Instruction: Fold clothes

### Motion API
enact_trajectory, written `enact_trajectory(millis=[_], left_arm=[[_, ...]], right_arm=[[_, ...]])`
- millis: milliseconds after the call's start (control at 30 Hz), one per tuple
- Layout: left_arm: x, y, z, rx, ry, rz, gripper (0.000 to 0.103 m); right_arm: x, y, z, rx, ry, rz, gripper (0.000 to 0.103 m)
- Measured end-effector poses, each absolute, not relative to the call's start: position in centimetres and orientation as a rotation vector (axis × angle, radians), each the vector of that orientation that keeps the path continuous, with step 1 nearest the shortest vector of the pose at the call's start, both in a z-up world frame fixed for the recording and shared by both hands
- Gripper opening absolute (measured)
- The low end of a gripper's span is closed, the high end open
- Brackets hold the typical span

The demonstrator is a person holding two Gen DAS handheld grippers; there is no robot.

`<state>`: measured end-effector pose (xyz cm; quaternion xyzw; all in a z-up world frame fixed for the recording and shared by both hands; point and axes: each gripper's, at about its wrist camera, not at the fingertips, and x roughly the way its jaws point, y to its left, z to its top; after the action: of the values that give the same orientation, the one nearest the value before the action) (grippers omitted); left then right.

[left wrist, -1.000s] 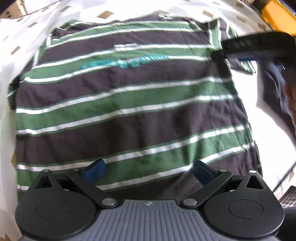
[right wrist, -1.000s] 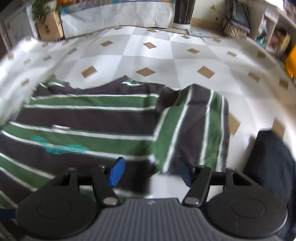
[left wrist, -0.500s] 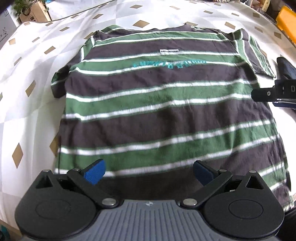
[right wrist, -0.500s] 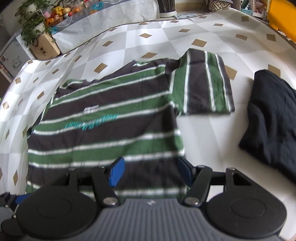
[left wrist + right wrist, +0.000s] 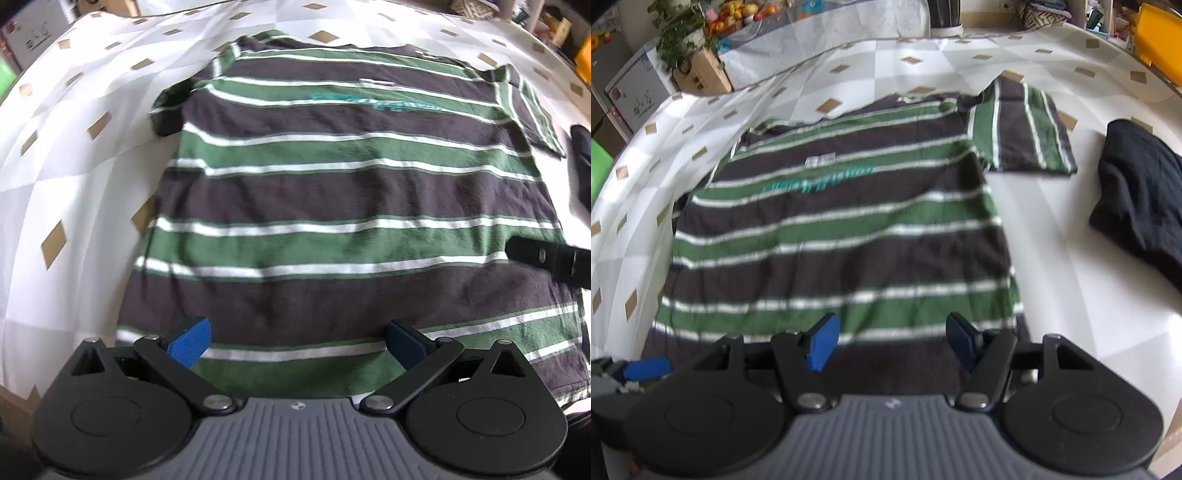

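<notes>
The striped T-shirt lies spread flat, front up, on the worktop covered by a white cloth with tan diamonds; its hem is nearest both cameras and the collar farthest away; teal lettering crosses the chest. One second ago the left wrist camera sat low and close over the fabric; it now looks from higher and farther back, so nearly the whole garment shows, with the view shifted since half a second ago so the shirt sits right of centre. The left claw hangs above the hem with its blue pads wide apart, holding nothing. The right claw is likewise spread open and empty over the hem near the shirt's right side; a second ago it hovered close by the right sleeve, which now lies flat and well ahead of it; in the left wrist view a black part of it reaches in from the right edge over the shirt's side. A dark folded garment rests on the cloth to the right of the shirt, apart from it. A potted plant on a cardboard box stands beyond the far left corner.
</notes>
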<state>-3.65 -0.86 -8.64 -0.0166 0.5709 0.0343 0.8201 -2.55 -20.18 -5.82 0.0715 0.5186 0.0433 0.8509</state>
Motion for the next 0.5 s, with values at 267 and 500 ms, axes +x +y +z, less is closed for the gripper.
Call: enact_trajectory(millis=[267,500], left_arm=[[-4.4,-0.7,-9.6,-0.067,1.222,0.062,0.102],[-5.3,-1.3,-9.6,-0.051,1.219,0.028,0.103]], right_arm=[[-3.9,-18.8,-7.3,-0.013,1.120,0.035,0.065],[-4.9,-19.5,-7.2,0.012,1.111,-0.039,0.066]])
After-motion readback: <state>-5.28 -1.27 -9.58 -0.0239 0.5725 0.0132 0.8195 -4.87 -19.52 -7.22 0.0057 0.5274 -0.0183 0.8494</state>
